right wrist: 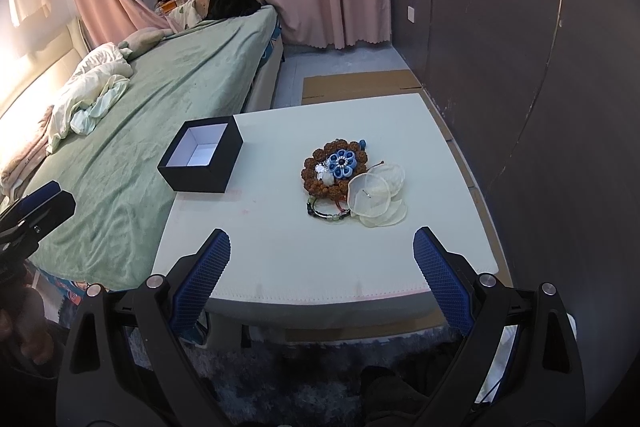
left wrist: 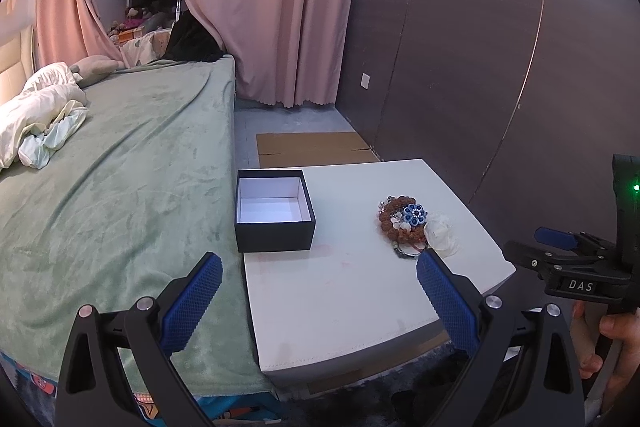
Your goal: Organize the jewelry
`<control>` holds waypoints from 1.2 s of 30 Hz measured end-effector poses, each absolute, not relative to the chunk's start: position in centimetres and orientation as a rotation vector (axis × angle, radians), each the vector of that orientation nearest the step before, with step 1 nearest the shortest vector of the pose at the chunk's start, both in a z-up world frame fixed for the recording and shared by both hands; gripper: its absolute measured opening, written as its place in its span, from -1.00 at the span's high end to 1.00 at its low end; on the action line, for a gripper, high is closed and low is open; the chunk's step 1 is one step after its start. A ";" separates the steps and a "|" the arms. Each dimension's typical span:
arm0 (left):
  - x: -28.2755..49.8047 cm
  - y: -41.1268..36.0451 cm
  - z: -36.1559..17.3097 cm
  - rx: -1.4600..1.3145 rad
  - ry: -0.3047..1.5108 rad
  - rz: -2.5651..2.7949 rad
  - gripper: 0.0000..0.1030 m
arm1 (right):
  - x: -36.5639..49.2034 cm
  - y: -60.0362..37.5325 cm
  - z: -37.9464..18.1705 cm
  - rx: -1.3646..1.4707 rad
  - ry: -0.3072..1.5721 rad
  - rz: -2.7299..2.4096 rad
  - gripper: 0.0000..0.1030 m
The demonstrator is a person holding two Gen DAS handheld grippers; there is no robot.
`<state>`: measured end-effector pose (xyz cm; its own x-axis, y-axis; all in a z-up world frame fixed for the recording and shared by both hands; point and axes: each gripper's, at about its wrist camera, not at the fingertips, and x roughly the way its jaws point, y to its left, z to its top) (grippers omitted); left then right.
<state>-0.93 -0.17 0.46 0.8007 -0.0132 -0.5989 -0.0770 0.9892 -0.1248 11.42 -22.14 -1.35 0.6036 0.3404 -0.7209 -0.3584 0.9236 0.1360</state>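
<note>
A pile of jewelry lies on the white table [right wrist: 280, 259]: a brown bead bracelet [right wrist: 316, 181] with a blue flower ornament [right wrist: 342, 161] on it, a white shell-petal flower [right wrist: 376, 197] and a dark and green bead bracelet [right wrist: 324, 213]. The pile also shows in the left wrist view [left wrist: 404, 223]. An open black box with a white inside [left wrist: 274, 213] [right wrist: 202, 159] stands at the table's left edge, empty. My left gripper [left wrist: 320, 267] is open and empty above the table's near left part. My right gripper [right wrist: 322, 247] is open and empty over the near edge.
A bed with a green blanket [left wrist: 120, 187] adjoins the table's left side, with crumpled white bedding [left wrist: 36, 115] on it. A dark wall panel [left wrist: 480, 67] runs along the right. Flat cardboard [left wrist: 312, 147] lies on the floor behind the table. Pink curtains hang at the back.
</note>
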 end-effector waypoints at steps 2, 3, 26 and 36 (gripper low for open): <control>-0.8 -0.2 0.3 -0.146 0.643 0.032 -0.84 | 11.4 -22.1 -1.4 -0.022 0.824 0.406 -0.80; -0.7 -0.2 0.2 -0.146 0.644 0.031 -0.84 | 11.4 -22.1 -1.3 -0.021 0.822 0.407 -0.80; -0.7 -0.7 -0.3 -0.129 0.640 0.017 -0.84 | 11.5 -22.5 -1.1 0.002 0.817 0.425 -0.80; -0.2 -0.4 -1.2 -0.129 0.653 0.027 -0.84 | 11.3 -22.6 -1.3 0.010 0.820 0.406 -0.80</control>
